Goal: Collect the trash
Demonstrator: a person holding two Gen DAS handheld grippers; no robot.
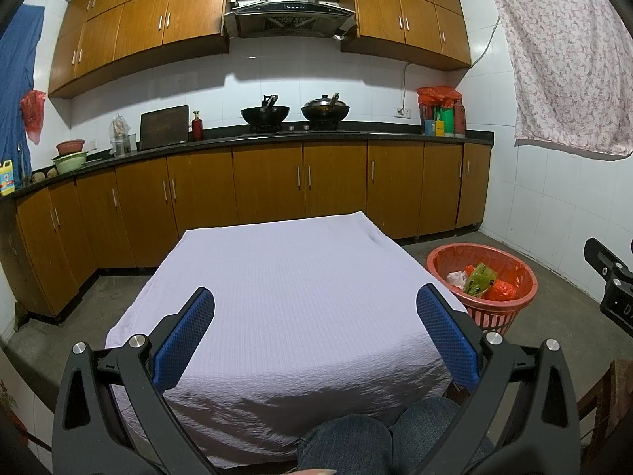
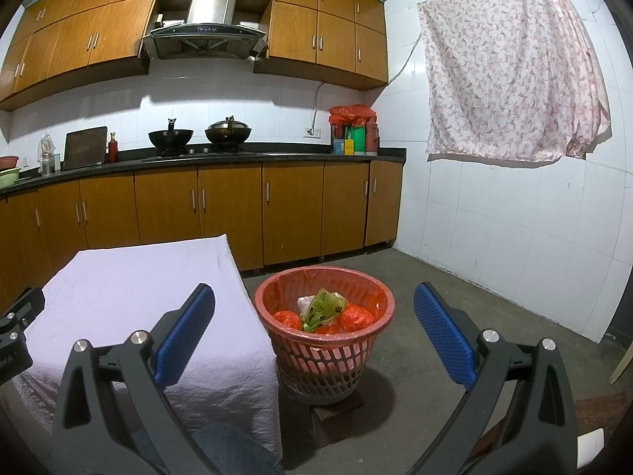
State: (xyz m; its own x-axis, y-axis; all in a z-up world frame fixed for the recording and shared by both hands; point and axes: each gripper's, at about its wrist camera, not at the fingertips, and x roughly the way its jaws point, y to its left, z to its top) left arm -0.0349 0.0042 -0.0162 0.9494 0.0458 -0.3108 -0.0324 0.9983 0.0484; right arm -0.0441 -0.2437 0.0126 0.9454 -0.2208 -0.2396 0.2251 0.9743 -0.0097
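Left gripper [image 1: 315, 300] and right gripper [image 2: 314, 297], jaws wide and empty; trash [image 2: 322, 308] lies in basket [image 2: 379, 291], beyond right jaws.

Bare cloth [image 1: 300, 301] over the whole counter [image 2: 130, 301], edge to edge; free passage above it. Just off its right edge, basket [image 2: 324, 356] on the floor [image 2: 494, 340], mouth unobstructed from above, partly filled with bags [image 2: 356, 316]. Open floor right of the basket up to the wall [image 2: 514, 237]. Knees [image 1: 379, 435] against the near edge. Both tools with jaws spread wide, nothing between them.
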